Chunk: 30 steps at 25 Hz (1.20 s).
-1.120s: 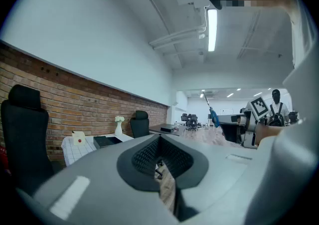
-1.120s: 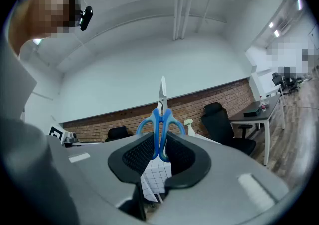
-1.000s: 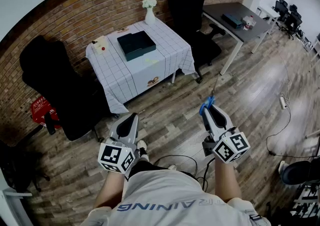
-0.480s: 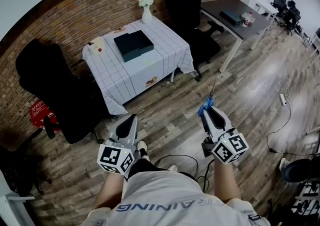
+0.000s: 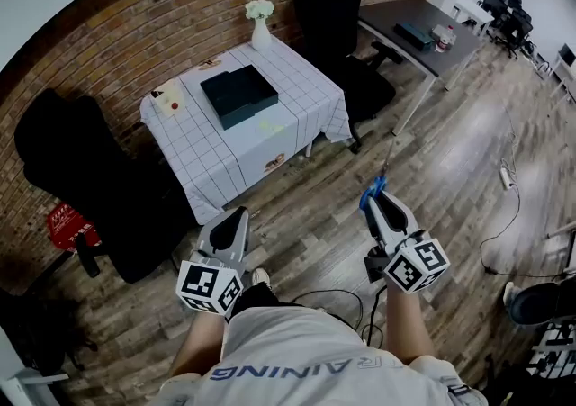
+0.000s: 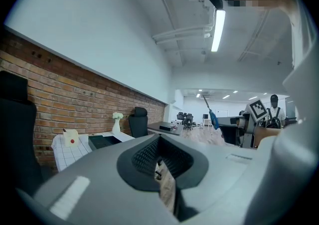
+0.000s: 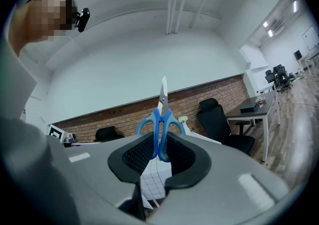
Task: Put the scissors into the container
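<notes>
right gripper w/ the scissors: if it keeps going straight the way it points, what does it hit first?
Probably the cloth-covered table: the right gripper, shut on the scissors, aims at it across the floor. Depth is unclear; it may pass over to the brick wall.

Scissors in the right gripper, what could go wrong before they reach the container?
1. The right gripper pinches the scissors only at the blue handles, with the blades sticking far out, so they may swivel or slip.
2. A black cable lies just ahead underfoot: a trip hazard.
3. The vase stands near the container; the blades could knock it.
</notes>
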{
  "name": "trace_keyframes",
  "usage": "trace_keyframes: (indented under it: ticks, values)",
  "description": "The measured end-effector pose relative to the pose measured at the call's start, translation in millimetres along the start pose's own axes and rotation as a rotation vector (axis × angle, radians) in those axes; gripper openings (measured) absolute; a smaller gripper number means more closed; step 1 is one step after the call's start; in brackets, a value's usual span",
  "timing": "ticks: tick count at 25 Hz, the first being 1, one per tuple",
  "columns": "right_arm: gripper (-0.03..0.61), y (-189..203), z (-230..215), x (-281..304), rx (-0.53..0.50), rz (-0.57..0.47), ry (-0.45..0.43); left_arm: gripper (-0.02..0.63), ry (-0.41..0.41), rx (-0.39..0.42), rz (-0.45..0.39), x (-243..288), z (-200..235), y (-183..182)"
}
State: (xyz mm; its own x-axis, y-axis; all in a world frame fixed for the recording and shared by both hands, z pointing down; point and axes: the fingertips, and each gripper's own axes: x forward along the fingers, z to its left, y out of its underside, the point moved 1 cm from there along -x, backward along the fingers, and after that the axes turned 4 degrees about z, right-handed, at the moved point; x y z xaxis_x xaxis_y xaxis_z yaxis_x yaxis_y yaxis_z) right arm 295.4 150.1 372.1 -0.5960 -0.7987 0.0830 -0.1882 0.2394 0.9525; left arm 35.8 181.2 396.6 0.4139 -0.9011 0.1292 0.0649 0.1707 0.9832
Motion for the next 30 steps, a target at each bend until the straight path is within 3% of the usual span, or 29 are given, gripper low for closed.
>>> trace_keyframes:
  ticks: [7,13,21,30]
  values:
    - [0.098,-20,20,78,-0.032,-0.025,0.046,0.002,0.059,0.002,-0.008,42,80,-22]
    - [0.098,-16,26,129,-0.009,-0.013,0.075,0.002,0.102,0.007,0.02,65,126,-26]
    - [0.098,-22,7,195,-0.001,0.013,0.042,0.002,0.064,-0.013,0.035,103,170,-30]
    - [0.098,-44,-54,283,0.026,0.036,-0.053,0.002,-0.031,-0.003,0.041,181,201,-53]
